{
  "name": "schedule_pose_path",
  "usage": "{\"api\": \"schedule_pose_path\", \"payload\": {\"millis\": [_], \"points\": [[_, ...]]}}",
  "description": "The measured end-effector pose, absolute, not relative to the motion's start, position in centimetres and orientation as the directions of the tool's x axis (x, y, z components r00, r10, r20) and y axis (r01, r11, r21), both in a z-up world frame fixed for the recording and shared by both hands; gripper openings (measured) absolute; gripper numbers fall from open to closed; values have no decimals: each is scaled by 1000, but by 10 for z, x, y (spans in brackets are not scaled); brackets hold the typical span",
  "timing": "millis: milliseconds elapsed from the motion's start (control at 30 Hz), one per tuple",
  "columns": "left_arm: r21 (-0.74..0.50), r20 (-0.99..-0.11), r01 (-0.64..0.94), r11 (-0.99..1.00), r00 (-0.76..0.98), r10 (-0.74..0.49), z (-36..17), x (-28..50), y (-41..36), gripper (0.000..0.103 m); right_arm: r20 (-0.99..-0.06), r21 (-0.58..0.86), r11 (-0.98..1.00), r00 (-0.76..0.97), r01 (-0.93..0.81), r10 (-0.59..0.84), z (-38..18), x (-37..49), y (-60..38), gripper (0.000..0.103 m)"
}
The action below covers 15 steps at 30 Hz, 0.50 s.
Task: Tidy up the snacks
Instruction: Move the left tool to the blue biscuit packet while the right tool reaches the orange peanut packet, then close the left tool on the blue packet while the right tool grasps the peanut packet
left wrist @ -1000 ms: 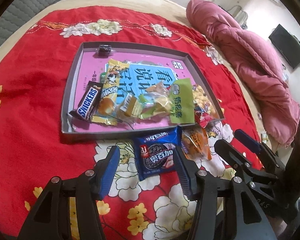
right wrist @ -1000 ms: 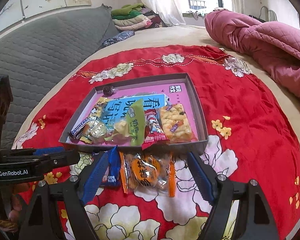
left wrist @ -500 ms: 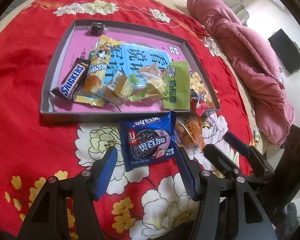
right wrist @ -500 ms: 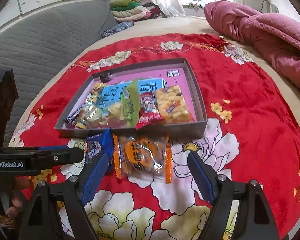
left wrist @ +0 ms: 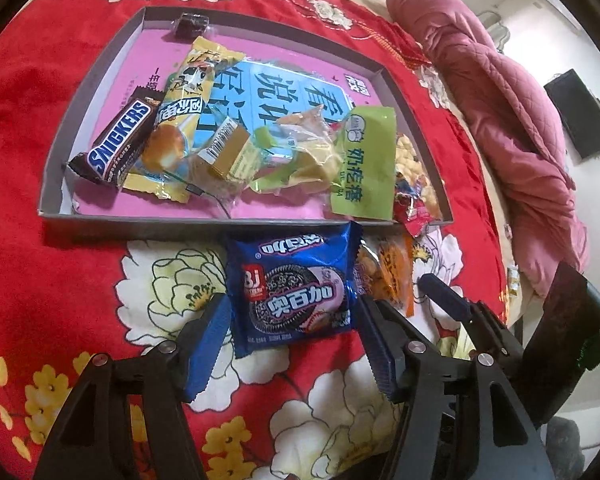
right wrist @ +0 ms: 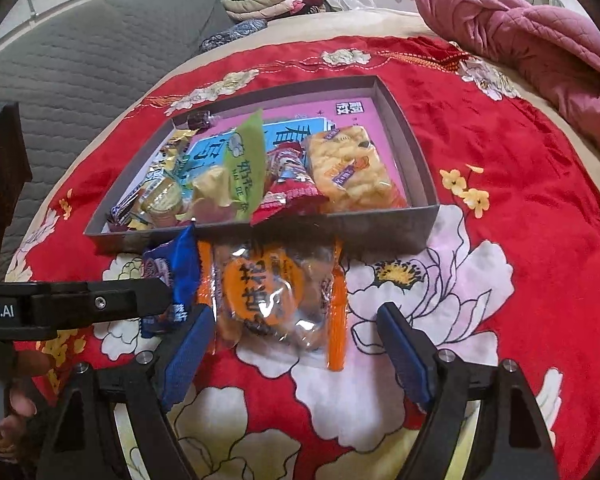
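Snacks mostly in tray (left wrist: 56, 168); blue cookie pack (left wrist: 296, 292) and orange pack (right wrist: 268, 292) remain outside, left gripper (left wrist: 294, 344) jaws opening around the cookie pack, right gripper (right wrist: 296, 348) jaws wide, neither gripping.

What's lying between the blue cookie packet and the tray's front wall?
Nothing: in the left wrist view, the blue cookie packet has its far edge right up against the tray's front wall, leaving no red cloth visible between.
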<state>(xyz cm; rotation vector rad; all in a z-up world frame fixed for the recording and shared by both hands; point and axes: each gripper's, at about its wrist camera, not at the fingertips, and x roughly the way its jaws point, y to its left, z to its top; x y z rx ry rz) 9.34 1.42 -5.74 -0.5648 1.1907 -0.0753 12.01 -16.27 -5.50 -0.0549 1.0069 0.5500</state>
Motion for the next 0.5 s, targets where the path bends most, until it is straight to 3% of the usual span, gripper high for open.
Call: {"api": "schedule_pose_path", "payload": {"millis": [400,500], "points": [[-449,-864,-262,854,370,-340,-70,105,15,69,-818,148,857,427,-493,386,-70,124,-145,93],[-446,-867,-266,855,367,-338,-73,108,15,69,-811,128,847,437,-516,389,-71,122,-140,88]]}}
